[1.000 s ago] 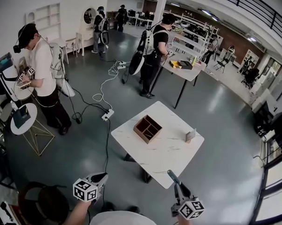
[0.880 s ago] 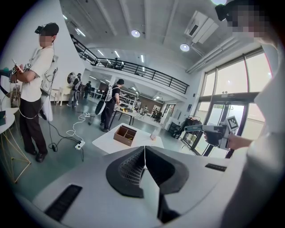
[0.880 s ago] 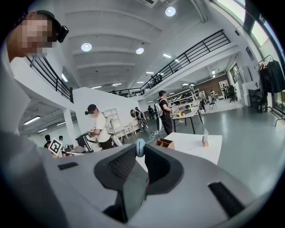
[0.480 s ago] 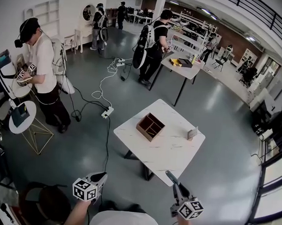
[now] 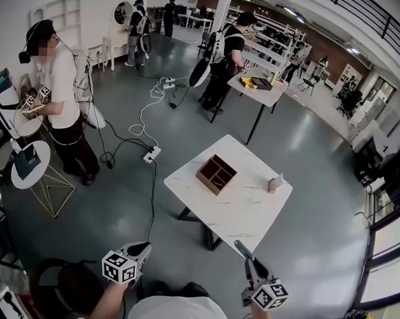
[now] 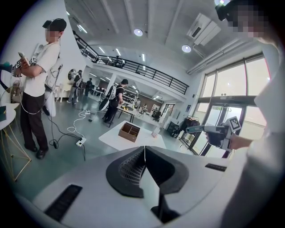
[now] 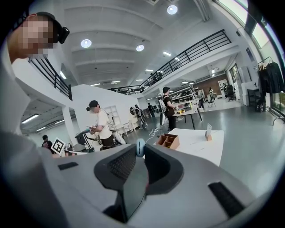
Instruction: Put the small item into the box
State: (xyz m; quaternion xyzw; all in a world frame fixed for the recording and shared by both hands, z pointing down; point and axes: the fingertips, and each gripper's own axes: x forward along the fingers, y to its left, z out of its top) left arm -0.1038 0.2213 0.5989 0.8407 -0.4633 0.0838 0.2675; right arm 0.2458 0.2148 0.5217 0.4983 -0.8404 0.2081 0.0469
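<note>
A brown wooden box (image 5: 216, 174) with compartments stands on a white table (image 5: 240, 213) ahead of me. It also shows in the left gripper view (image 6: 129, 131) and the right gripper view (image 7: 169, 140). Both grippers are held low, well short of the table. My left gripper (image 5: 145, 250) is shut with nothing between its jaws (image 6: 143, 149). My right gripper (image 5: 238, 245) is shut on a small pale blue item (image 7: 140, 147) pinched at its fingertips. The head view does not show the item.
A small upright card stand (image 5: 274, 183) sits near the table's right edge. A person (image 5: 60, 103) stands at the left by a round side table (image 5: 29, 161). Cables and a power strip (image 5: 152, 153) lie on the floor. Another table (image 5: 259, 85) with people is farther back.
The view has drifted: the table and box sit slightly higher and more to the right in the head view. Both grippers keep their places and stay shut.
</note>
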